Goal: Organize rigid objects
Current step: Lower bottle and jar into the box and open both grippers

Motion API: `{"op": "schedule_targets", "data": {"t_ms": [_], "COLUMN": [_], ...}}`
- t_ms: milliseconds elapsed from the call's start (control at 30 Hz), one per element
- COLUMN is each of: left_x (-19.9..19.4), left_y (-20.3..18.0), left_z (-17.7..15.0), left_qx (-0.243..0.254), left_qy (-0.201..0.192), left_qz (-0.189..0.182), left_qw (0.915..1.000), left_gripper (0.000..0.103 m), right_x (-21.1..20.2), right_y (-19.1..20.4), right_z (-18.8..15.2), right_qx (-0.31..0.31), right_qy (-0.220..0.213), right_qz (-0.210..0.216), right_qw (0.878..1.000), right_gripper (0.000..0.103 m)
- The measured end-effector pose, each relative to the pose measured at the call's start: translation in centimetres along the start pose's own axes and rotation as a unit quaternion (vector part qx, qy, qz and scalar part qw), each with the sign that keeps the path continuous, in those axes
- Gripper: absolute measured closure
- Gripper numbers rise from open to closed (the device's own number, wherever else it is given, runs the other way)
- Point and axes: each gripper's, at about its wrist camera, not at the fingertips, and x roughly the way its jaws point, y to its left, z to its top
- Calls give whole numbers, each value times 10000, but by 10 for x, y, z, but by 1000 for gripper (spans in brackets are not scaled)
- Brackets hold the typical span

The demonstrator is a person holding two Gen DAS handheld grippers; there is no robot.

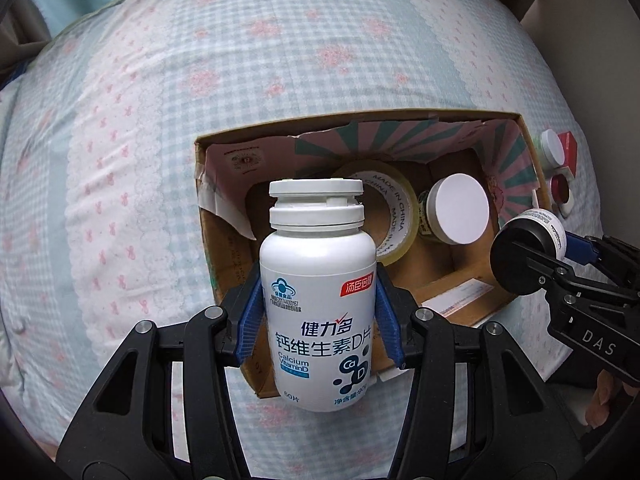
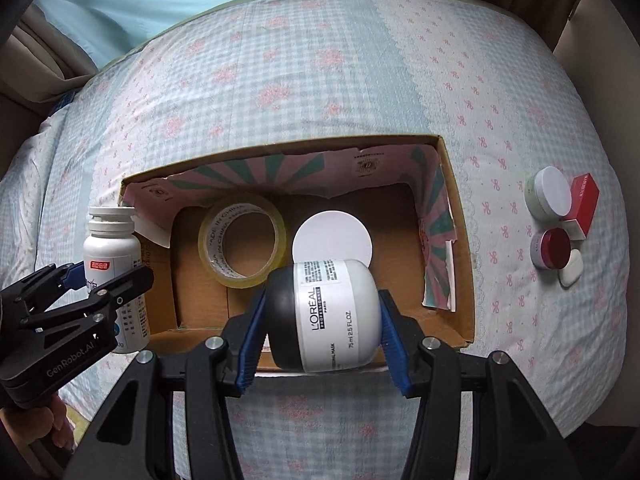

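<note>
Both grippers are loaded over the cardboard box [image 2: 460, 240], left gripper [image 1: 318, 316] pinching the calcium bottle [image 1: 318, 304], right gripper [image 2: 322, 320] squeezing the round L'Oreal jar [image 2: 324, 316], which could roll out sideways.

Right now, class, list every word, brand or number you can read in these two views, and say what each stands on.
"Calcium VitaminD", "健力多", "钙维生素D片", "汤臣倍健": white bottle in left gripper.
"L'OREAL", "75 ml 2.5 FL.OZ": jar in right gripper.
"MADE IN CHINA": tape roll in cardboard box.
"DAS", "GenRobot.AI": gripper bodies.
Jar's small print, red box: unreadable.
</note>
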Motion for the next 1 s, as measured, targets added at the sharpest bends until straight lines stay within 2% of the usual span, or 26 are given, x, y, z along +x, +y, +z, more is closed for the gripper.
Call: {"op": "schedule_targets", "data": {"t_ms": [167,300,400,467,500,533,567,600,767,1000], "left_x": [20,20,20,13,9,5,1,-2,-4,-15], "left_y": [3,1,3,3,3,4,5,6,10,16], "left_z": [-1,6,12,16,18,20,22,23,24,15], "left_qx": [51,268,254,213,190,161,141,131,105,40], "left_qy": [162,79,122,76,65,-21,-64,-96,-116,-115], "left_qz": [32,177,56,88,138,98,16,3,91,126], "left_qw": [9999,9995,9996,9997,9997,9998,9999,9999,9998,9998], "left_gripper": [57,57,56,28,2,0,0,0,0,0], "right_x": [23,35,41,47,47,47,47,46,41,32], "right_y": [17,27,33,37,37,37,37,37,31,25], "right_z": [-11,-18,-21,-21,-22,-23,-25,-27,-39,-45], "right_qx": [-362,-634,-785,-811,-798,-794,-819,-866,-1062,-997], "right_qy": [94,143,92,153,163,189,204,192,131,-13], "right_qz": [282,370,469,503,606,682,697,694,678,587], "right_qw": [9989,9972,9958,9953,9948,9943,9940,9936,9919,9933], "right_gripper": [55,55,54,54,49,40,11,0,0,0]}}
